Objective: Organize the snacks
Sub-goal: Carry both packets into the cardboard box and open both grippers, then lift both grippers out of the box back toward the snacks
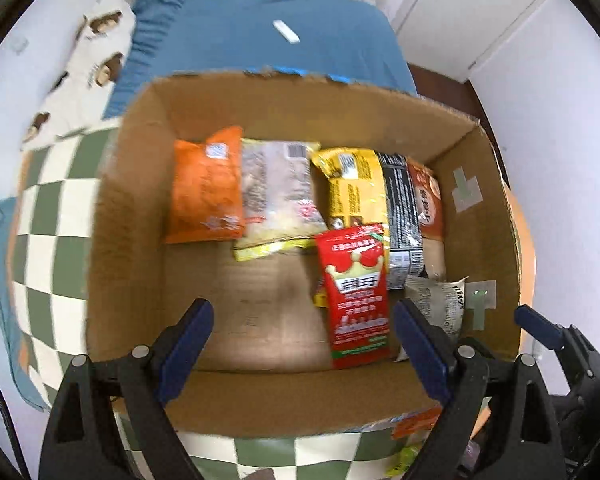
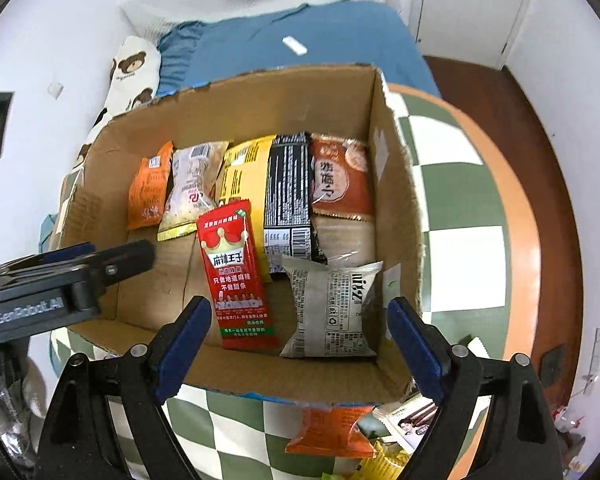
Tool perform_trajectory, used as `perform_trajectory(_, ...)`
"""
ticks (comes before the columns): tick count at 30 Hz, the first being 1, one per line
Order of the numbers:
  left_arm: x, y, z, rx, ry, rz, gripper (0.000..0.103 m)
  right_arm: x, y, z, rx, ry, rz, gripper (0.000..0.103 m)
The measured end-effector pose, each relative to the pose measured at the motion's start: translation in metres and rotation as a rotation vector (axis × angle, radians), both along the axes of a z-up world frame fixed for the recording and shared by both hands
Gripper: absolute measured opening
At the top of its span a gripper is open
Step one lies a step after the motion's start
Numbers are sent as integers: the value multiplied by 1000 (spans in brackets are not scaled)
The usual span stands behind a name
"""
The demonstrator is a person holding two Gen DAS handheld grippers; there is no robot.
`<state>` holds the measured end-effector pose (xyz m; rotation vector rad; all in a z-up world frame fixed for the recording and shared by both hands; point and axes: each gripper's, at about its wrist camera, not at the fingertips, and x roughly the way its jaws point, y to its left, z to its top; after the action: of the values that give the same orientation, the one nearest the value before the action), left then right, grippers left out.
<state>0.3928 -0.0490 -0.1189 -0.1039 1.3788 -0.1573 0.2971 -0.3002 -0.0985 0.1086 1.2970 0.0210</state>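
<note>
Snacks sit in an open cardboard box (image 2: 260, 108) on the green/white checkered surface (image 2: 460, 208), w/ a blue-covered bed (image 1: 260, 40) behind. Both tools hover over the box's near edge: left tool (image 1: 304, 344) w/ jaws spread wide, nothing between them; right tool (image 2: 300, 340) likewise agape, empty.

Back row along far wall, left to right: orange pkt (image 2: 148, 192), pale see-through pkt (image 2: 190, 192), yellow pkt (image 2: 244, 172), black pkt (image 2: 288, 184), red-brown pkt (image 2: 340, 180), each touching or overlapping the next. In front: red crown-printed pkt (image 2: 236, 272) lying over the yellow one's lower end; grey pkt (image 2: 332, 312) just beside it, near the right wall.

Outside the box, by its near-right corner, more loose pkts on the surface: an orange one (image 2: 332, 428), a white one (image 2: 408, 420), yellow bits (image 2: 384, 464).
</note>
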Motion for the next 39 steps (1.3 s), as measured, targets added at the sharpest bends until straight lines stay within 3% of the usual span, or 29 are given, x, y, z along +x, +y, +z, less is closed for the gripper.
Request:
perform_trajectory(17,-96,10,62,92,-320,3,91,-79,23,71,-66,-259,-2,92)
perform_trajectory(24,-131,15,85,98,-402,10,91,-117,35,101,-78,-356,10,92)
perform_trajectory(34,-158,17,89,73,-406,31,91,-156,28,109,40,-408,-38,92)
perform_trajectory(39,-165,1,59,62,-305,3,91,-170,-9,85,103,-347,-127,92)
